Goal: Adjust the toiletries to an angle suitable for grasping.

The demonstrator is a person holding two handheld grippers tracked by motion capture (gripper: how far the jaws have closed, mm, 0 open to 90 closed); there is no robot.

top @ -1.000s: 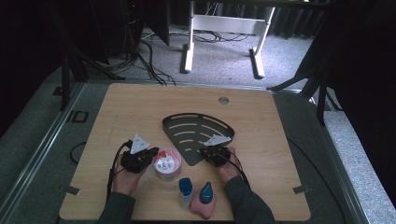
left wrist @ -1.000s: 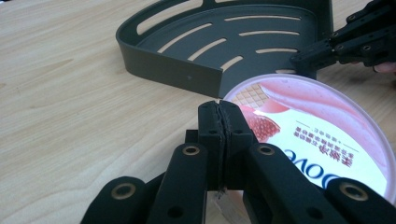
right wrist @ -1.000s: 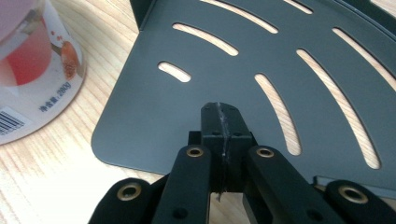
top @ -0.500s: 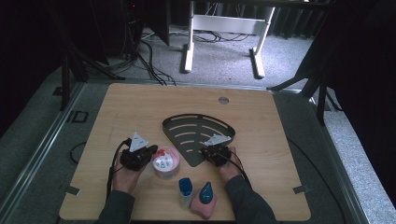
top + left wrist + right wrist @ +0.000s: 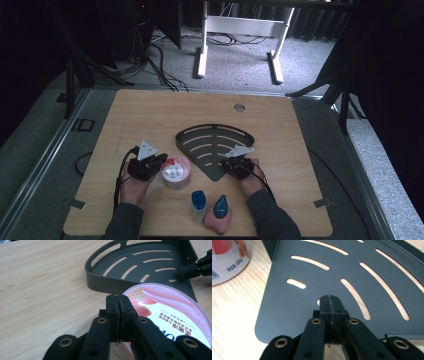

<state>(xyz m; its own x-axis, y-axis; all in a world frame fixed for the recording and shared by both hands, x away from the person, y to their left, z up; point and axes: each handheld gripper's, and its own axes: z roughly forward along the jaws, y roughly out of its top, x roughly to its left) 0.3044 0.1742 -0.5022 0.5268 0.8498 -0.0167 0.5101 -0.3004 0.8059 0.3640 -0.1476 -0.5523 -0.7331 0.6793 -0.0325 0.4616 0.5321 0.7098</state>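
Our left gripper (image 5: 156, 161), jaws together, sits just left of the ice-cream tub (image 5: 175, 172); right gripper (image 5: 231, 163), also closed, rests at the black corner shelf's (image 5: 212, 135) point.

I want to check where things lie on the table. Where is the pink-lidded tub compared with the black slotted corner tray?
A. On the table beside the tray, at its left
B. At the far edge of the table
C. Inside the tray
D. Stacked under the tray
A: in the high view the pink-lidded tub stands on the wood just left of the black slotted corner tray, beside the left claw.
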